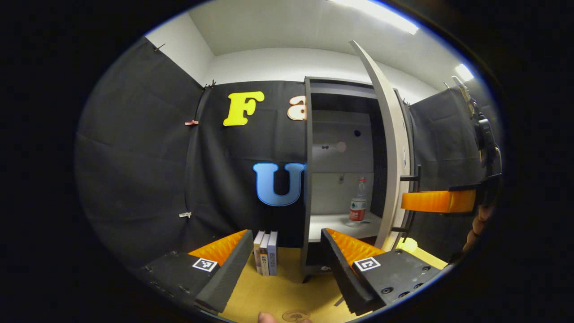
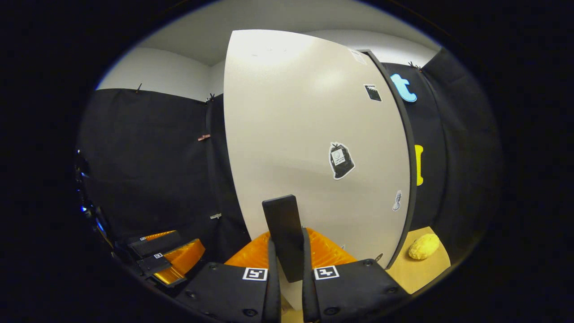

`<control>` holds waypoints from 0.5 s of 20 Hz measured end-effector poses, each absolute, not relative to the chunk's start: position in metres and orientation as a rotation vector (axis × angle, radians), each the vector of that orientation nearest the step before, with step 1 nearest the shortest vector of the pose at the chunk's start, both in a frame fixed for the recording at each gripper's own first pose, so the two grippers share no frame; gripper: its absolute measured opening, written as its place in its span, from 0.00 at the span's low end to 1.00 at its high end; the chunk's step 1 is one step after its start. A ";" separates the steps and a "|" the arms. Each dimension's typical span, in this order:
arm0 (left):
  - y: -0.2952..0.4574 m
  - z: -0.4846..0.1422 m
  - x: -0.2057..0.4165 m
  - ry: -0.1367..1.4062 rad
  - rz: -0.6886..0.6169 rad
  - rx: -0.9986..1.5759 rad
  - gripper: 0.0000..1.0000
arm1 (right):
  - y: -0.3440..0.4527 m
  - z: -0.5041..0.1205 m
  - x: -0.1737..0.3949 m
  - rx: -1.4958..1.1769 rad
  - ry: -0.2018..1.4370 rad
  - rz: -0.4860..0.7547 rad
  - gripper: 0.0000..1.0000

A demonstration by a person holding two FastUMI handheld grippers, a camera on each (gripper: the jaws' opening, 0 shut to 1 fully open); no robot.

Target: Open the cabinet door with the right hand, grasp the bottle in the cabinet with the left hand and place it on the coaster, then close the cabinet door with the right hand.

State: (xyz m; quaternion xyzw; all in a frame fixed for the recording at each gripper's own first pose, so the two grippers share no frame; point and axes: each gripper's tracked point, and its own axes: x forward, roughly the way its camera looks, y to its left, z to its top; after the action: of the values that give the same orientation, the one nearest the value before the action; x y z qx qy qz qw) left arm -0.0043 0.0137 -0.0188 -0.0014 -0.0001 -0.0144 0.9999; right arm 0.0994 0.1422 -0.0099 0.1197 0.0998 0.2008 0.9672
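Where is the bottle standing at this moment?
In the left gripper view, the bottle stands upright on the lower shelf inside the open cabinet, near its right side, just left of the open door.

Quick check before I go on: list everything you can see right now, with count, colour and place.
Tall grey cabinet: one, on the tan table, door open.
White cabinet door: one, stickers on its front.
Black door handle: one, clamped by the right tool.
Clear plastic bottle with red label: one, upright on the cabinet shelf.
Books: three, pale, standing left of the cabinet.
Round coaster: one, tan, table's near edge.
Yellow lumpy object: one, on the table.
Left tool: orange-black, open.
Right tool: orange-black.
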 end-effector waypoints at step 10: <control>-0.056 -0.010 0.002 -0.024 -0.155 0.009 0.95 | 0.102 -0.009 0.091 0.211 0.181 0.248 0.22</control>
State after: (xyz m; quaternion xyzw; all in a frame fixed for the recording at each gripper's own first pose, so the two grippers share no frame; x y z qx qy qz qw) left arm 0.0015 -0.0563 -0.0102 0.0046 -0.0118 -0.0773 0.9969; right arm 0.0912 0.1017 -0.0091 0.1051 0.0902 0.1234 0.9827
